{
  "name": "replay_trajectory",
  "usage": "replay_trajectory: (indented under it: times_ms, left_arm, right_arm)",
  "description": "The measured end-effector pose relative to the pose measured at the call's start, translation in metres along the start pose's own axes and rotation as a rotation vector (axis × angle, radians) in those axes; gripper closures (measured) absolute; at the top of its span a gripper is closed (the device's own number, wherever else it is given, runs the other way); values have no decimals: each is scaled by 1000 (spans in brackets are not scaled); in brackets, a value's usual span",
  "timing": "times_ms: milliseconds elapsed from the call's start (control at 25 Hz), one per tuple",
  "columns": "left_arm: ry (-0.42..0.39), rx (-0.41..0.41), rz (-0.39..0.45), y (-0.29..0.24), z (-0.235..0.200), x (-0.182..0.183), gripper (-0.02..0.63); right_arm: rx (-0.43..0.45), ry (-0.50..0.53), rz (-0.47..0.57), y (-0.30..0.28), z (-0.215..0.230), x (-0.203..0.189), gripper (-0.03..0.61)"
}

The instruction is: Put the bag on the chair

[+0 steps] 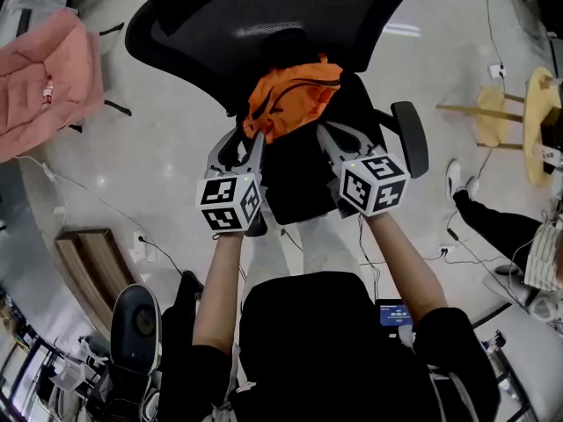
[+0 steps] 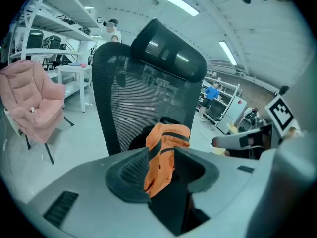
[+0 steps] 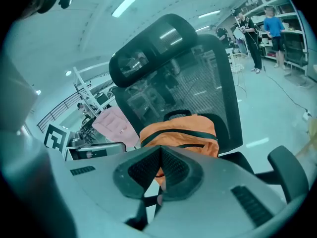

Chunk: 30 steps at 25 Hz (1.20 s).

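Note:
An orange bag (image 1: 290, 99) with black straps sits upright on the seat of a black mesh office chair (image 1: 264, 7), leaning on its backrest. My left gripper (image 1: 251, 139) is at the bag's lower left corner. In the left gripper view its jaws stand apart; a fold of the bag (image 2: 166, 143) hangs between them against the left pad, with a dark gap to the right pad. My right gripper (image 1: 330, 130) is at the bag's lower right edge. In the right gripper view the pads (image 3: 161, 155) meet, thin black straps hang from them, and the bag (image 3: 183, 130) stands just beyond.
A pink padded chair (image 1: 40, 69) stands at the left. The office chair's armrest (image 1: 411, 134) is just right of my right gripper. A wooden stool (image 1: 519, 112) and a seated person's leg (image 1: 493, 222) are at the right. Another black chair (image 1: 136, 323) and floor cables lie near my feet.

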<state>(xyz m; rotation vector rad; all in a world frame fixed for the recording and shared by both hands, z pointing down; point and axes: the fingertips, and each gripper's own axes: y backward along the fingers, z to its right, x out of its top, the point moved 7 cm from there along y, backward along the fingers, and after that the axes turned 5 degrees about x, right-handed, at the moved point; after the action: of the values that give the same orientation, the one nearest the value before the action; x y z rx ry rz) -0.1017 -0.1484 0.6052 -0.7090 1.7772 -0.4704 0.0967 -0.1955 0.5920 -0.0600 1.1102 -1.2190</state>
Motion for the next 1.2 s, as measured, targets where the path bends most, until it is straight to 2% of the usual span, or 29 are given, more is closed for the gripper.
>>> replay_trajectory:
  times_ms: [120,240,480,880,1200]
  left_arm:
    - [-15,-25,4,18,5,3,456]
    - [-28,-37,25,39,9,8,531]
    - [-19,-85,94,84,22,28,595]
    - [-99,-221,194,156,56,63,603]
    - [-162,-268,277,221,59,82,603]
  right_arm:
    - [-6,19,22,9,-16,5,583]
    - [-12,33,50,19,-32,10,583]
    - [-24,53,132,44,-69,29,583]
    - [-12,107,241,91,-139,44,583]
    - [-5,181,329,118,-196,55,583]
